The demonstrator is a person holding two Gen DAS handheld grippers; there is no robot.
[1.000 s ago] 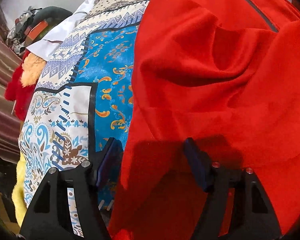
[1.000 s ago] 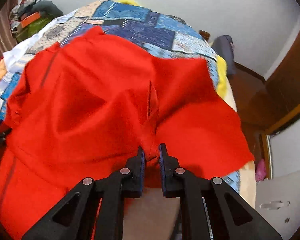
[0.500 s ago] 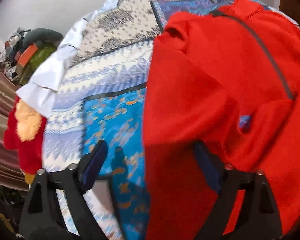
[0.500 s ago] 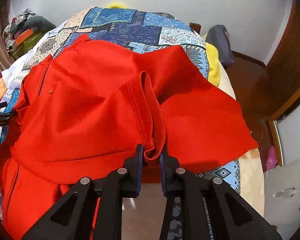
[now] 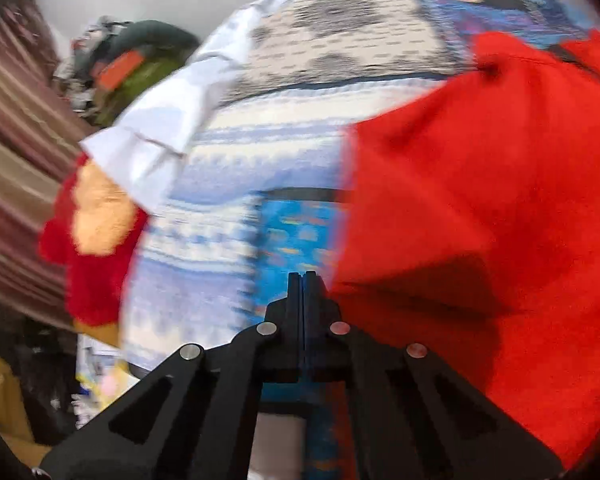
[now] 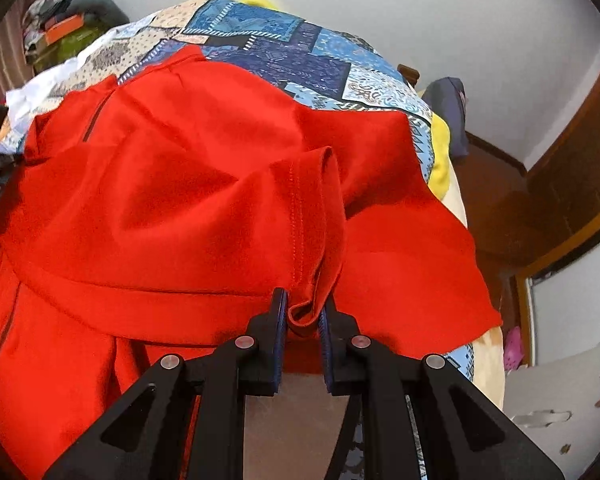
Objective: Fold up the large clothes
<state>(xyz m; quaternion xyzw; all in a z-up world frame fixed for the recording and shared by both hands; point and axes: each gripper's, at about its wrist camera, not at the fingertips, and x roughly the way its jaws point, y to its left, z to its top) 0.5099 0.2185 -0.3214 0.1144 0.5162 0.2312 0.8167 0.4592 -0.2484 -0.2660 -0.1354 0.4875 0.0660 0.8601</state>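
We have the red garment [image 6: 204,184] spread across the near half of a bed, lying on the patterned blue bedspread [image 6: 284,52], with one part doubled back over the rest so a stitched hem runs towards us down the middle. Our right tongs [image 6: 303,312] are nearly closed and pinch a bunched fold of that hem between the pads, the cloth rising in a ridge from the grip. Our left tongs [image 5: 303,280] have just been closing and now stand fully closed, pad against pad, with nothing between them; they hang over bare bedspread just left of the garment's left edge [image 5: 348,200], and that view is blurred.

We judge that we are mid-fold: the right side holds its edge, while the left has no cloth. The next move calls for opening the left tongs, bringing them onto the garment's left edge and pinching it level with the right grip, so that both can carry the cloth over together without skewing it.

Further out, a white cloth [image 5: 160,136] lies at the bedspread's left side, a red and orange plush thing [image 5: 92,232] beside it, and a heap of clothes [image 6: 64,24] at the far left.
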